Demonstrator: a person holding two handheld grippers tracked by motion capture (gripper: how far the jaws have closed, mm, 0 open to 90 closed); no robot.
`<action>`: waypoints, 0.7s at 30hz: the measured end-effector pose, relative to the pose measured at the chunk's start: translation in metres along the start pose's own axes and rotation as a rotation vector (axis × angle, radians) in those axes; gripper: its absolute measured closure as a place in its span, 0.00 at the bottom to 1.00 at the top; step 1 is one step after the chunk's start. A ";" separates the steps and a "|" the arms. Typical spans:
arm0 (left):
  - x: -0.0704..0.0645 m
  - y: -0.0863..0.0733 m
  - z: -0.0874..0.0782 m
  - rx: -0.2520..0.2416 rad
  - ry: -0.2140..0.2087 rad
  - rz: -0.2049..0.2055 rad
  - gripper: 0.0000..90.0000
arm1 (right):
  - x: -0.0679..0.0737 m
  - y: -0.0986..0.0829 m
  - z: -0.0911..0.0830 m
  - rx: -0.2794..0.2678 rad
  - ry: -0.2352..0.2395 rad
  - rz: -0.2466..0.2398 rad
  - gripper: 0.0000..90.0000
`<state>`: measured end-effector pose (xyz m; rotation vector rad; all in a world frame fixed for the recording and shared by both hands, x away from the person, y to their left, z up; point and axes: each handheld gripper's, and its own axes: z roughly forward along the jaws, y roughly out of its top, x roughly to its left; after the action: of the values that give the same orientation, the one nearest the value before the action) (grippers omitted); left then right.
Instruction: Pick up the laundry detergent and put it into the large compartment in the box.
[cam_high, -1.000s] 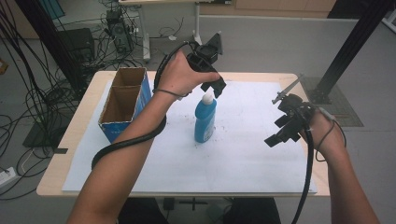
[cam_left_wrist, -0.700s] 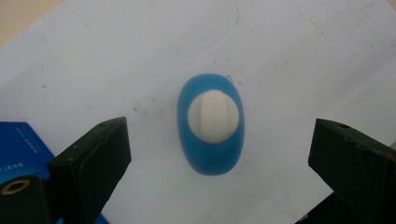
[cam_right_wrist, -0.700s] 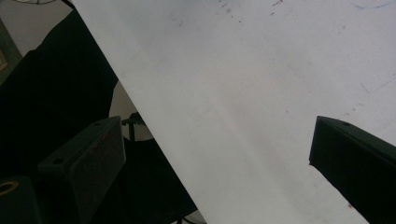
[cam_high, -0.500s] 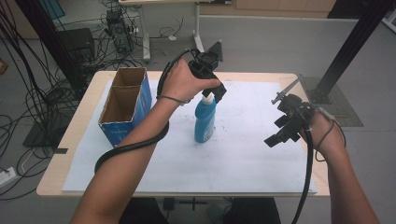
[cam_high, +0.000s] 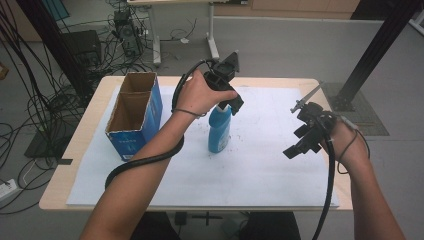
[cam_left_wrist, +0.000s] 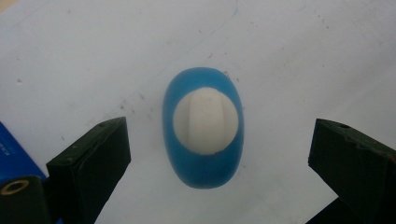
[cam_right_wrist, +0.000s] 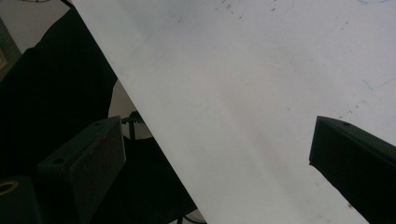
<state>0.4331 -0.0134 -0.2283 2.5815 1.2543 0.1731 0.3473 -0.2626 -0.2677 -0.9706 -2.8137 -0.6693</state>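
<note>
While the left gripper (cam_high: 235, 102) hangs released, pointing straight down over the blue bottle (cam_high: 219, 129), the right gripper (cam_high: 300, 145) hovers released.

Open blue cardboard box (cam_high: 134, 116) standing on white paper sheet (cam_high: 250, 170) at left of wooden table (cam_high: 75, 155). Tangled black cables (cam_high: 30, 85) on grey floor beyond. Black post (cam_high: 372, 50) rising at far right.

The blue bottle (cam_left_wrist: 203, 163) looks like smooth, faintly glossy plastic with a matt white cap (cam_left_wrist: 205, 120), standing on speckled matt white paper (cam_high: 260, 165) over a pale wooden tabletop (cam_high: 80, 150), beside a cardboard box (cam_high: 131, 117).
</note>
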 end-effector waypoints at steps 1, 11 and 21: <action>0.000 0.000 0.002 0.004 0.000 -0.001 0.07 | 0.000 0.000 0.000 0.000 0.002 -0.001 0.04; 0.000 0.000 0.013 0.011 0.017 -0.010 0.07 | 0.000 -0.002 0.002 0.006 -0.003 -0.004 0.04; -0.001 0.000 0.019 0.005 0.027 -0.017 0.07 | 0.000 -0.004 0.002 0.002 -0.003 -0.003 0.04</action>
<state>0.4365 -0.0180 -0.2465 2.5804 1.2866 0.2028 0.3448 -0.2645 -0.2712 -0.9687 -2.8183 -0.6663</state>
